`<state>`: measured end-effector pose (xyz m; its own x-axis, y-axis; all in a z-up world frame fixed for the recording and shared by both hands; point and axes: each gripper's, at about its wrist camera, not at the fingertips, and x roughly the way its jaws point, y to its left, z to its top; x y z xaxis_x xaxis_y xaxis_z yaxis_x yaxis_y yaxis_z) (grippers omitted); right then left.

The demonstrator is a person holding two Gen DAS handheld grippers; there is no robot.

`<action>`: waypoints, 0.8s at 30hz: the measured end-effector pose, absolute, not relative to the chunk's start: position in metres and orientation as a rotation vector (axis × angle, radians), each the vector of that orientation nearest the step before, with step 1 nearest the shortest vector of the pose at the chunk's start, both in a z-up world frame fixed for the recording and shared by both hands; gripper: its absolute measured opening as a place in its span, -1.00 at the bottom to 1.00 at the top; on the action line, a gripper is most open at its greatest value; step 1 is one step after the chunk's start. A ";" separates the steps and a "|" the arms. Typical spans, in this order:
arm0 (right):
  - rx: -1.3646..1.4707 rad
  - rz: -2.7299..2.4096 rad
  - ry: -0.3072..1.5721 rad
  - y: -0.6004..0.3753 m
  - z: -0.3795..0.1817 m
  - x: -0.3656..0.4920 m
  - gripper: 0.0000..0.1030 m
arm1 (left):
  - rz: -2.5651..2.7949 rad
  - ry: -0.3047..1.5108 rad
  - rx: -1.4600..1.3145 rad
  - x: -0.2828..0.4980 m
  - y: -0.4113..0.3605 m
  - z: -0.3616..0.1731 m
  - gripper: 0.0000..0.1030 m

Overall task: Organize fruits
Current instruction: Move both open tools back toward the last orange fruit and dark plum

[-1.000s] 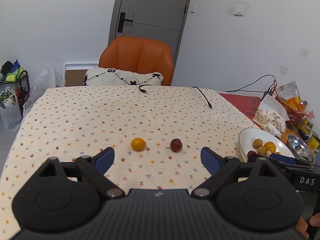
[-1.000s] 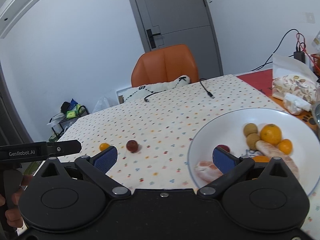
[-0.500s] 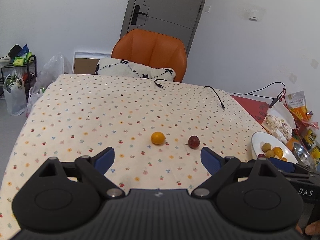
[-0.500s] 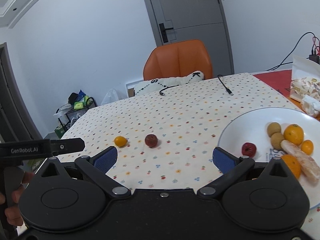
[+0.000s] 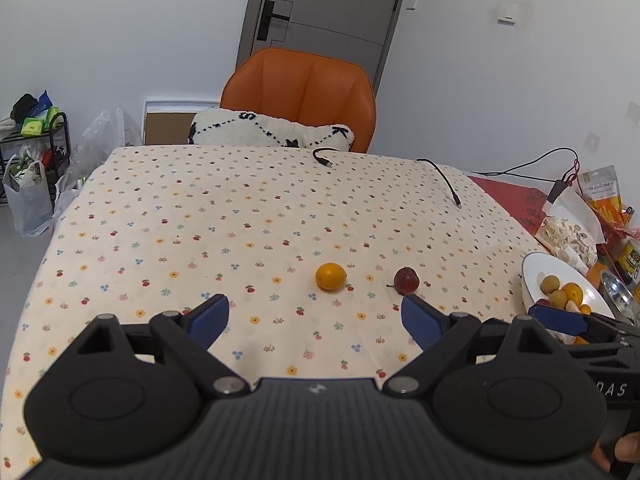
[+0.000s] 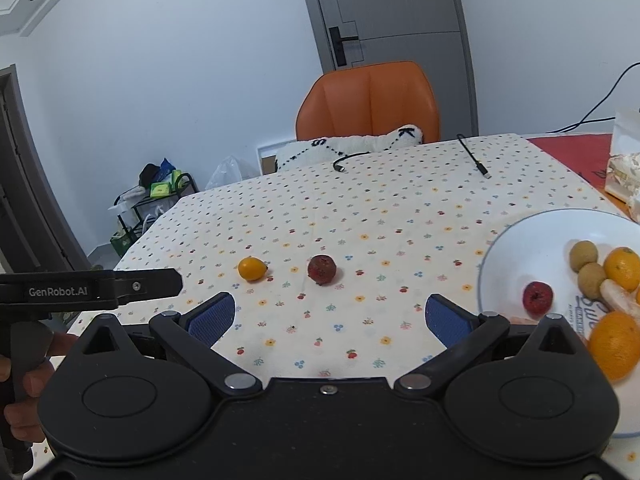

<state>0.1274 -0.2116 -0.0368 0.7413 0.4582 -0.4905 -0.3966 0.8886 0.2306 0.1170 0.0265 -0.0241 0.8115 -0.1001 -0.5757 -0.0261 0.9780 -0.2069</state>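
Observation:
A small orange fruit (image 5: 330, 276) (image 6: 252, 268) and a dark red fruit (image 5: 406, 280) (image 6: 322, 269) lie side by side on the flowered tablecloth. To their right stands a white bowl (image 5: 532, 276) (image 6: 520, 240) holding several fruits, among them a red one (image 6: 537, 297), oranges and brown ones. My left gripper (image 5: 316, 316) hovers open just short of the two loose fruits, nothing between its blue pads. My right gripper (image 6: 330, 316) is also open and empty, the red fruit ahead of it and the bowl to its right.
An orange chair (image 5: 300, 96) with a white cushion (image 5: 272, 130) stands at the table's far edge. Two black cables (image 5: 444, 180) lie on the far cloth. Snack bags (image 5: 576, 228) and a metal bowl (image 5: 618, 296) crowd the right side. A rack with bags (image 5: 28, 152) stands left.
Both views have swung left: the bowl has slid toward the right edge, and the two loose fruits now sit closer to the middle ahead of both grippers. Both stay open.

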 end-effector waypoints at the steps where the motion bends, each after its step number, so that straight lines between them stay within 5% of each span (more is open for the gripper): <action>1: 0.112 0.476 0.568 -0.210 -0.037 0.129 1.00 | -0.040 0.625 -0.212 0.119 0.026 -0.025 0.78; 13: 0.119 0.473 0.591 -0.207 -0.042 0.147 0.92 | -0.054 0.631 -0.213 0.142 0.016 -0.033 0.69; 24: 0.123 0.482 0.607 -0.202 -0.048 0.165 0.58 | -0.052 0.642 -0.203 0.162 0.005 -0.043 0.37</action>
<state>0.1648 -0.2019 -0.0480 0.7148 0.4694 -0.5184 -0.3987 0.8825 0.2494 0.1621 0.0052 -0.0434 0.8001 -0.1108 -0.5896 -0.0150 0.9788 -0.2043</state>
